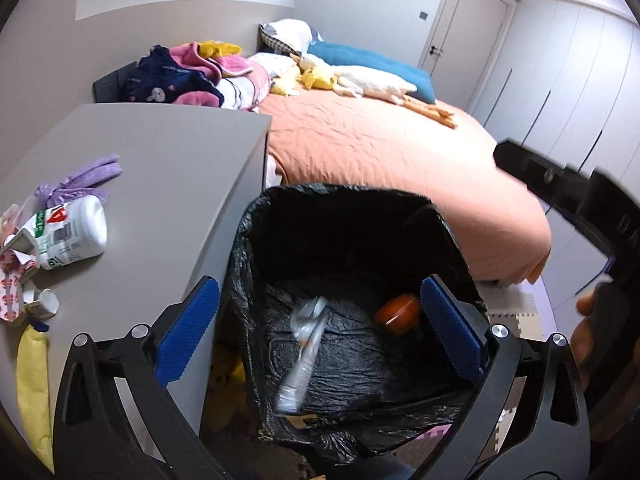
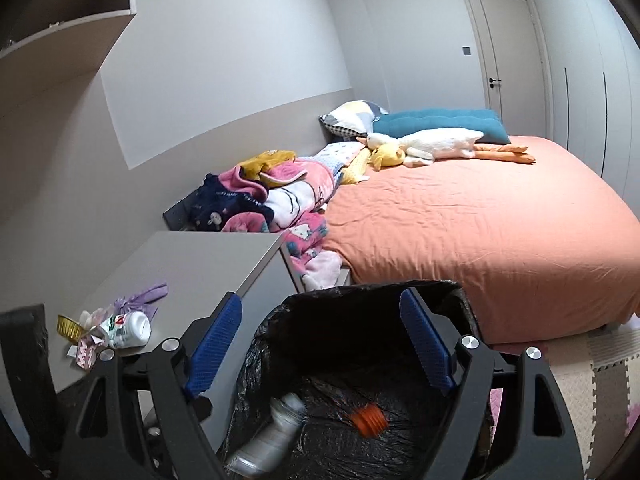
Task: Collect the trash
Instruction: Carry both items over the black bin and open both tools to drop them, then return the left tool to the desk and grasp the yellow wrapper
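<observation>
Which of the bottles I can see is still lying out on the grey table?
The white bottle with the green label, on its side among the wrappers on the table. The clear bottle is already in the black-lined bin.

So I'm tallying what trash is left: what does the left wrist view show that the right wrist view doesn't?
Only the left wrist view shows the yellow wrapper at the table's near edge. Only the right shows a gold foil cup behind the white bottle. Both show that bottle, the purple bag, and the black-lined bin holding a clear plastic bottle and an orange cup.
</observation>
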Demonstrator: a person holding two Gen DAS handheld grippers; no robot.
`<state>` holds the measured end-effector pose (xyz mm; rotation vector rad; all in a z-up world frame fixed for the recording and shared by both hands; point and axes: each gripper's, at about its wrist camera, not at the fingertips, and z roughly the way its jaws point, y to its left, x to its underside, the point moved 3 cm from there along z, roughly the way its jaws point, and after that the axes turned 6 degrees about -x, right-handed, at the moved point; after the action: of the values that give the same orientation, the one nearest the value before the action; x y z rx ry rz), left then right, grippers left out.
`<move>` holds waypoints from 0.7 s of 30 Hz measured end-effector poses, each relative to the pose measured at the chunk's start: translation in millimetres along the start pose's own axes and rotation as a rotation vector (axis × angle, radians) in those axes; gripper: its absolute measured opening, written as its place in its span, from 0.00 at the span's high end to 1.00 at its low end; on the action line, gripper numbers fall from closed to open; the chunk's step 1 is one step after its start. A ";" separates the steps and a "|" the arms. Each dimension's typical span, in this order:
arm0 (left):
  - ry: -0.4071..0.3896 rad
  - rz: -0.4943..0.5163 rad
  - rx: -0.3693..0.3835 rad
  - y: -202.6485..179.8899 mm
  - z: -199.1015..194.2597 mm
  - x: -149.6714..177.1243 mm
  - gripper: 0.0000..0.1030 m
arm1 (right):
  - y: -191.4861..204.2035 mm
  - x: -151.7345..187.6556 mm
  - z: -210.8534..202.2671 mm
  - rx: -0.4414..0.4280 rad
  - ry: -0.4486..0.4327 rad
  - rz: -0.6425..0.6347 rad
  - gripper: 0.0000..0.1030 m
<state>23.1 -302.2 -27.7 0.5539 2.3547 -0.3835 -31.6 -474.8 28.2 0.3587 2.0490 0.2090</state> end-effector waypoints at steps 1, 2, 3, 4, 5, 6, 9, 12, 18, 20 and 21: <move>-0.002 0.008 -0.001 -2.5 0.0 0.3 0.05 | -1.3 -0.1 -0.5 0.002 -0.001 0.000 0.21; -0.008 0.017 -0.005 -5.1 -0.6 0.1 0.06 | -2.2 0.1 -0.3 0.005 0.000 0.000 0.21; -0.010 0.022 -0.010 -5.4 -0.7 -0.5 0.06 | -2.9 0.2 0.3 0.005 0.001 0.001 0.21; -0.012 0.025 -0.014 -5.9 -1.4 -0.9 0.06 | -3.3 0.7 0.1 0.004 0.001 0.001 0.21; -0.014 0.027 -0.018 -5.9 -1.5 -1.6 0.06 | -2.2 0.5 0.9 0.003 0.002 0.002 0.21; -0.016 0.027 -0.019 -5.5 -2.4 -1.8 0.06 | -1.7 0.5 1.5 0.000 0.005 0.001 0.20; -0.023 0.024 -0.028 -3.9 -5.4 -0.9 0.06 | 2.8 1.7 2.2 -0.007 0.009 -0.006 0.20; -0.026 0.019 -0.032 -0.2 -8.6 0.2 0.06 | 6.9 1.4 3.1 -0.012 0.012 -0.016 0.20; -0.037 0.003 -0.041 8.7 -18.2 2.5 0.06 | 21.3 2.5 7.5 -0.027 0.025 -0.043 0.20; -0.039 -0.002 -0.045 12.5 -19.5 2.9 0.05 | 26.2 4.3 8.0 -0.031 0.029 -0.051 0.20; -0.041 -0.006 -0.049 15.3 -21.1 3.5 0.06 | 28.6 5.1 8.8 -0.034 0.032 -0.054 0.20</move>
<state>16.5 -279.3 -16.7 0.5112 2.3207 -0.3354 -21.5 -446.2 28.2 0.2806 2.0818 0.2175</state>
